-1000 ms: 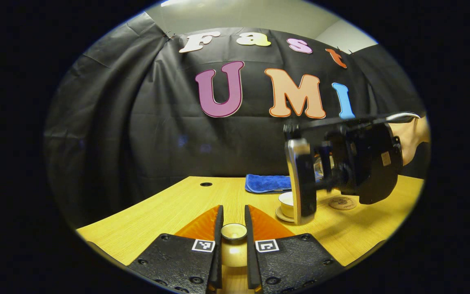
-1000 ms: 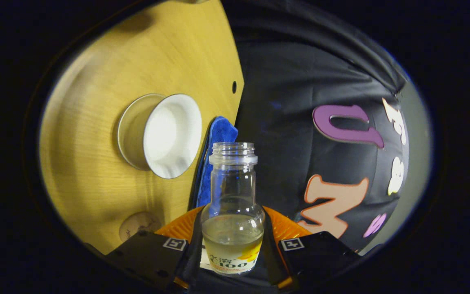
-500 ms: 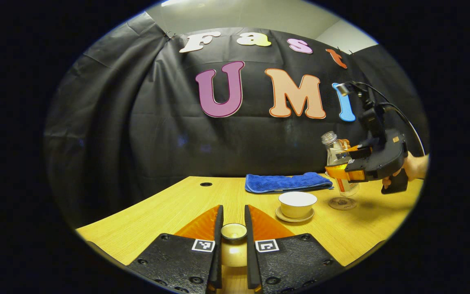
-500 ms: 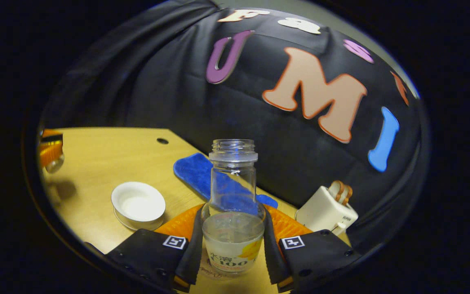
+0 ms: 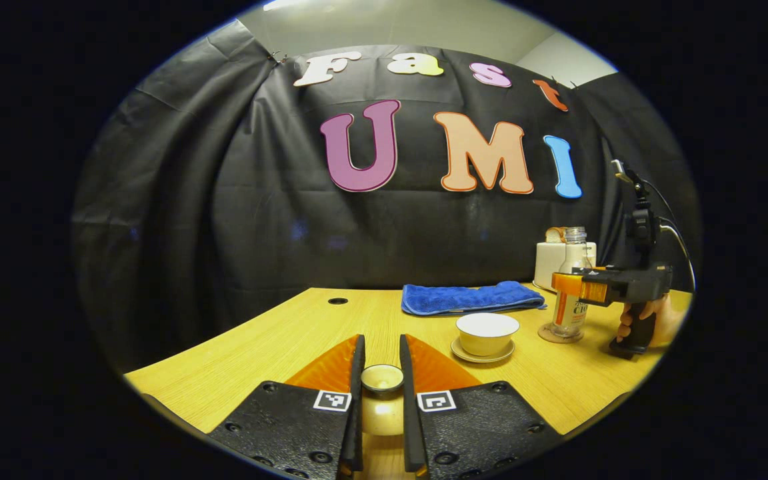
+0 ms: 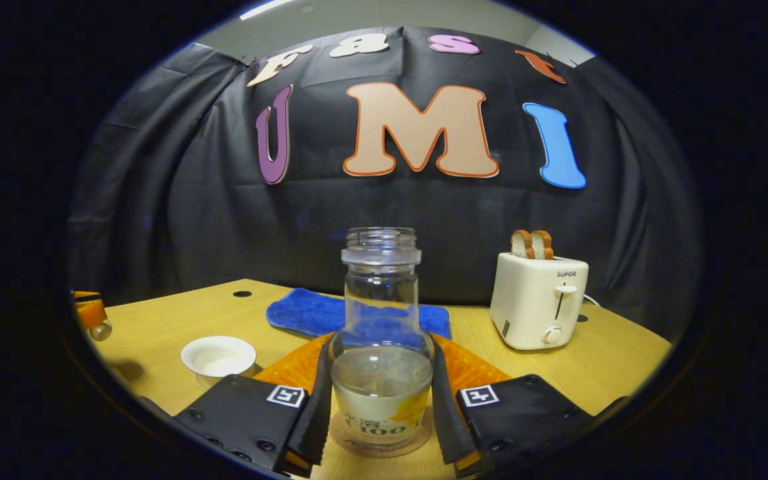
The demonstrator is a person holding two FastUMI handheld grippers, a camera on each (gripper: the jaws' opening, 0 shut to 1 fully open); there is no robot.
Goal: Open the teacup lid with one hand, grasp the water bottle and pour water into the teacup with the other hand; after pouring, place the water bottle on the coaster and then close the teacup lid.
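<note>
Left gripper view: left gripper [image 5: 381,383] clamps the lid [image 5: 382,378] above the counter [image 5: 277,347]; teacup [image 5: 487,333] stands uncovered. Right gripper view: right gripper [image 6: 380,393] grips the upright water bottle [image 6: 380,347] on the coaster [image 6: 380,445]. Release and lidding remain.

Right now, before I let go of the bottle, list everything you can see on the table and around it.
bottle: 1, clear, uncapped, some liquid left, upright on the coaster
coaster: 1, tan, round, under the bottle
cup: 1, white, open, on its saucer, mid-table
saucer: 1, pale, under the cup
lid: 1, pale, held near the table's front
towel: 1, blue, folded, at the back
toaster: 1, cream, two slices in it, back right
table: 1, yellow wood
left gripper: shut on the lid
right gripper: fingers around the bottle
hand: 1, on the right gripper's handle
</note>
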